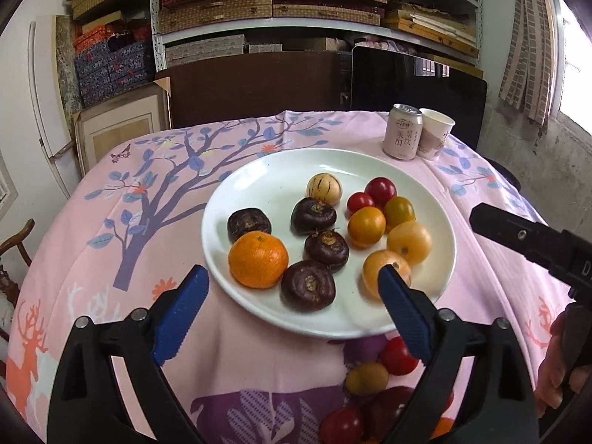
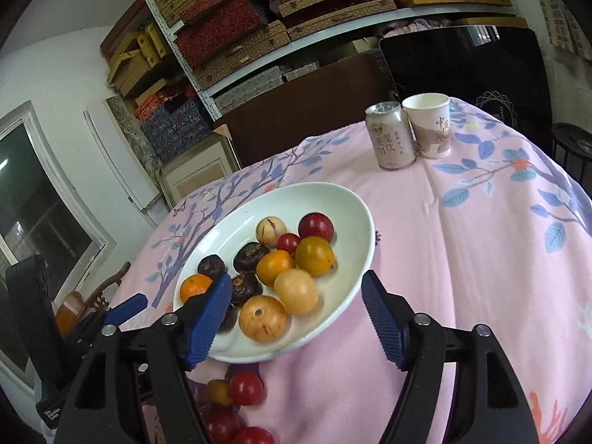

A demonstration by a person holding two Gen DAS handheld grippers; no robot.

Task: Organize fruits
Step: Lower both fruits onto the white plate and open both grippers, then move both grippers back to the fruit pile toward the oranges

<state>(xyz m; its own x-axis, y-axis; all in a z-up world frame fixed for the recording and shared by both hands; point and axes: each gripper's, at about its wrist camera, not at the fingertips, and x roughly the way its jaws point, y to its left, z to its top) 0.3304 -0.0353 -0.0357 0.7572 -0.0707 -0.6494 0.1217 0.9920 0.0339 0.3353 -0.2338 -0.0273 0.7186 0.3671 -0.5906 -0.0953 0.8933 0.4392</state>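
Note:
A white plate [image 1: 259, 170] [image 2: 333, 199] on the pink tablecloth holds an orange mandarin [image 1: 258, 259], several dark brown round fruits [image 1: 313, 215], a pale striped fruit [image 1: 323, 188], red tomatoes [image 1: 380, 189] and yellow-orange fruits [image 1: 409, 242]. Several loose tomatoes [image 1: 397, 355] [image 2: 246, 388] lie on the cloth in front of the plate. My left gripper [image 1: 292, 272] is open over the plate's near side, its pads touching nothing. My right gripper [image 2: 296, 277] is open too, straddling the plate's near right rim above a yellow fruit [image 2: 296, 291]. Nothing is held.
A pink drink can [image 1: 402, 131] [image 2: 390, 135] and a paper cup [image 1: 436, 133] [image 2: 429, 125] stand together at the table's far right. Shelves of boxes, a dark board and a black screen rise behind the table. A wooden chair [image 2: 92, 296] stands to the left.

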